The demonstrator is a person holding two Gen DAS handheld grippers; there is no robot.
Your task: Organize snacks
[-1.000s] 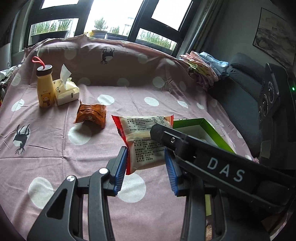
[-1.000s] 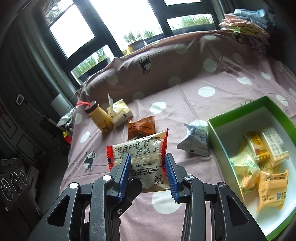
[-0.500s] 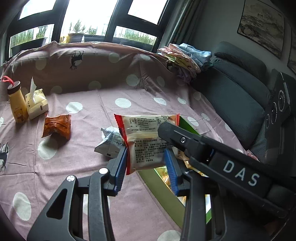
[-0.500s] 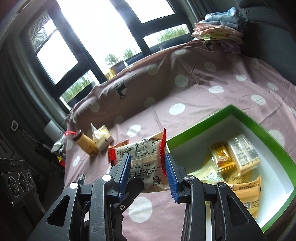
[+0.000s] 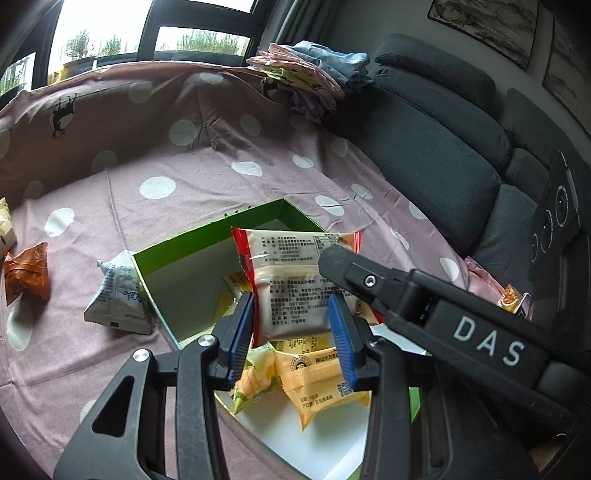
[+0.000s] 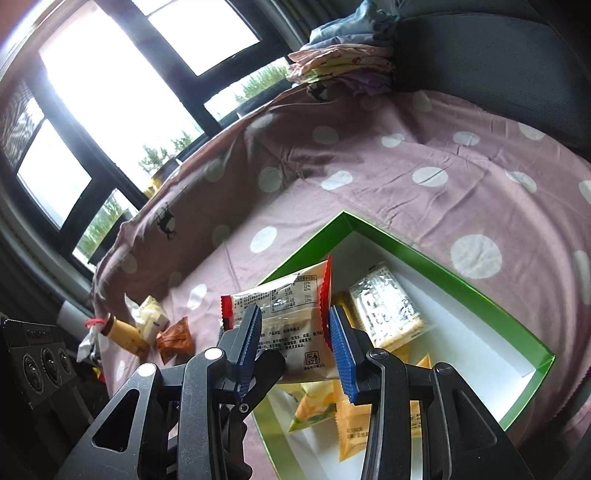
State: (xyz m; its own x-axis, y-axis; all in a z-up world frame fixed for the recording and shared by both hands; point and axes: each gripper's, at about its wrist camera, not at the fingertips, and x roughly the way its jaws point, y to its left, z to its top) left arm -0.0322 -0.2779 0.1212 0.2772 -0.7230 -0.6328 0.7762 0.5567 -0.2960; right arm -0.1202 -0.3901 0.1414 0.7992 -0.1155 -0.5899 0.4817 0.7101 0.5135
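Both tongs (image 5: 291,334) (image 6: 295,343) pinch the red-edged packet (image 5: 295,288), hiding part of the green box (image 6: 461,284).

A mauve polka-dot sheet (image 5: 192,177) covers the surface. At twelve o'clock, dark-framed windows (image 6: 122,85) admit bright daylight. A dark grey sofa (image 5: 436,140) sits at two o'clock, folded clothes (image 5: 310,70) stacked beside, framed pictures (image 5: 484,22) above.

A pink cloth (image 5: 207,177) is patterned with white dots; the box (image 6: 436,258) is rimmed green, lined white; the held packet (image 5: 291,284) is edged red.
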